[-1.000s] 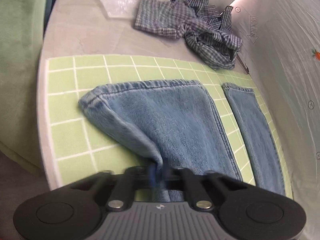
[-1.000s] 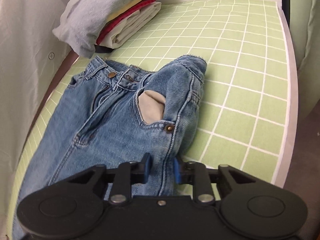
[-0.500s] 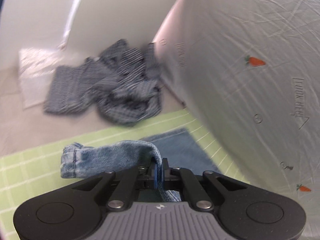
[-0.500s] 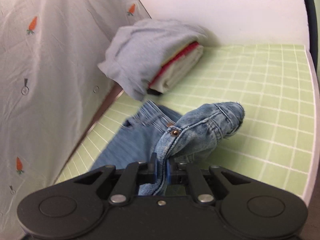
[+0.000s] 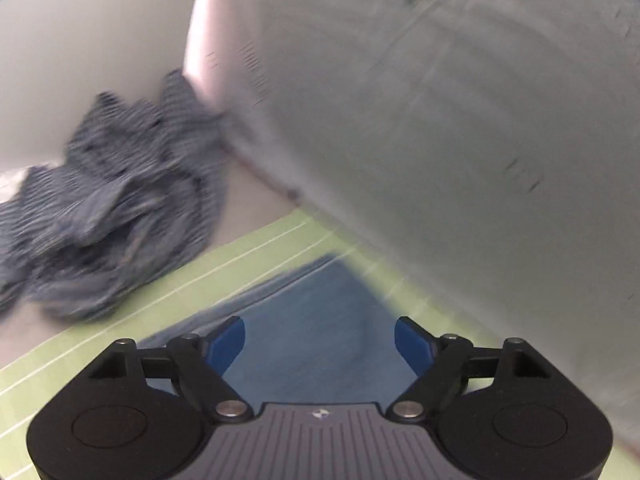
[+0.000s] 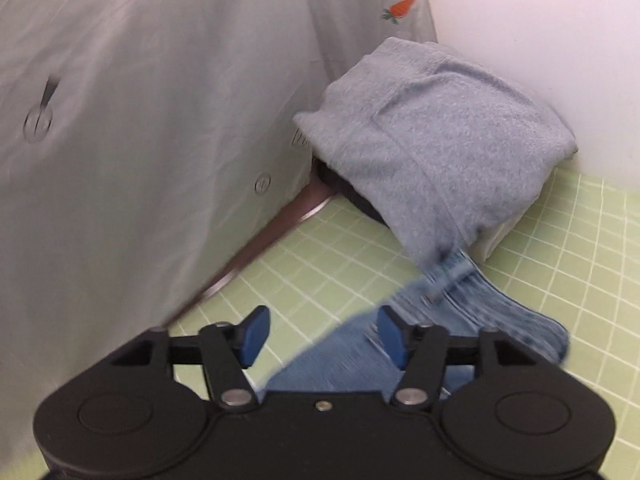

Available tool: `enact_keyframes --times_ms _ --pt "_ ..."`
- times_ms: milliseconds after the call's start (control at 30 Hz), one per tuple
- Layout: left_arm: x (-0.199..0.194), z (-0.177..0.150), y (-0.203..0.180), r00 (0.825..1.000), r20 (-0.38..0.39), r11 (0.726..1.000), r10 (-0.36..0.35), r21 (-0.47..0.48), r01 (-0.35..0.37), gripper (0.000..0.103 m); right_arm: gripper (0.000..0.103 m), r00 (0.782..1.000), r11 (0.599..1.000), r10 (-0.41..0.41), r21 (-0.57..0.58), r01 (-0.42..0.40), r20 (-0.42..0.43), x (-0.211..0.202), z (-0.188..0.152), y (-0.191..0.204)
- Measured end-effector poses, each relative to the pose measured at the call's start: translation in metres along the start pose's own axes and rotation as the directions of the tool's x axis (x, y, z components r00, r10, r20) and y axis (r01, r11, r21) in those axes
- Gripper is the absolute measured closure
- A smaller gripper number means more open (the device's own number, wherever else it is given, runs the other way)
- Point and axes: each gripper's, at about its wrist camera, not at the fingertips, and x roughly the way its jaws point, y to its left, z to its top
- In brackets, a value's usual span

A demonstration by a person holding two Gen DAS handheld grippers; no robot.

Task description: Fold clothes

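Observation:
Blue jeans [image 5: 316, 320] lie on the green checked mat [image 5: 120, 320] below my left gripper [image 5: 320, 338]. Its jaws are opening, wide apart, and the pads press on nothing; the denim lies flat beneath them. In the right wrist view the waist end of the jeans [image 6: 460, 320] lies rumpled on the mat [image 6: 320, 276] by the stack. My right gripper [image 6: 322, 334] hangs above it with jaws opening, pads free of the cloth. Both views are blurred by motion.
A crumpled blue checked shirt [image 5: 112, 208] lies at the left on the grey surface beyond the mat. A white cloth wall with carrot prints [image 5: 460, 120] stands close along the mat's far side. A stack of folded clothes under a grey garment [image 6: 432, 140] sits at the back corner.
Both grippers carried the near edge of the jeans over towards the cloth wall, then let go and opened. The jeans now lie folded lengthwise on the mat.

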Motion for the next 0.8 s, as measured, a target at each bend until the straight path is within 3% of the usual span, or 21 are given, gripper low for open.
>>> enact_keyframes --times_ms 67,167,267,433,467,533,567,600,633,667,800 --pt "0.010 -0.021 0.022 0.994 -0.080 0.996 0.077 -0.027 -0.079 0.020 0.026 0.998 0.998 -0.050 -0.030 0.049 -0.039 -0.002 -0.023 -0.010" --pt "0.019 -0.044 0.053 0.980 -0.169 0.987 0.106 -0.104 -0.125 0.020 0.024 0.983 0.990 -0.138 -0.012 0.137 -0.124 -0.001 -0.052 -0.033" --pt "0.022 -0.051 0.063 0.980 -0.173 0.984 0.102 -0.126 -0.125 0.020 0.015 0.974 0.983 -0.143 0.092 0.161 -0.177 0.001 -0.068 -0.055" --pt "0.025 -0.053 0.055 0.987 -0.149 0.992 0.060 -0.105 -0.076 0.021 0.011 0.972 0.972 -0.083 0.197 0.128 -0.221 0.009 -0.074 -0.064" --pt "0.026 -0.053 0.052 0.987 -0.144 0.992 0.066 -0.098 -0.081 0.025 0.011 0.971 0.968 -0.065 0.221 0.117 -0.230 0.011 -0.075 -0.065" --pt "0.028 -0.052 0.047 0.986 -0.132 0.990 0.104 -0.077 -0.114 0.050 0.012 0.970 0.967 -0.048 0.234 0.105 -0.240 0.017 -0.078 -0.064" --pt "0.028 -0.052 0.048 0.985 -0.132 0.990 0.114 -0.068 -0.124 0.082 0.028 0.973 0.971 -0.041 0.219 0.093 -0.229 0.017 -0.078 -0.062" --pt "0.028 -0.051 0.048 0.983 -0.132 0.989 0.125 -0.060 -0.134 0.097 0.045 0.974 0.977 -0.013 0.206 0.061 -0.224 0.016 -0.078 -0.061" --pt "0.028 -0.050 0.050 0.983 -0.134 0.989 0.127 -0.060 -0.136 0.097 0.061 0.975 0.980 0.005 0.194 0.040 -0.224 0.016 -0.077 -0.061" --pt "0.026 -0.050 0.056 0.983 -0.144 0.990 0.110 -0.074 -0.122 0.097 0.066 0.974 0.981 0.016 0.193 0.028 -0.226 0.014 -0.076 -0.064" --pt "0.002 -0.064 0.076 0.981 -0.185 0.995 0.055 -0.070 -0.069 0.097 0.069 0.973 0.979 0.041 0.205 0.007 -0.229 0.009 -0.072 -0.085"
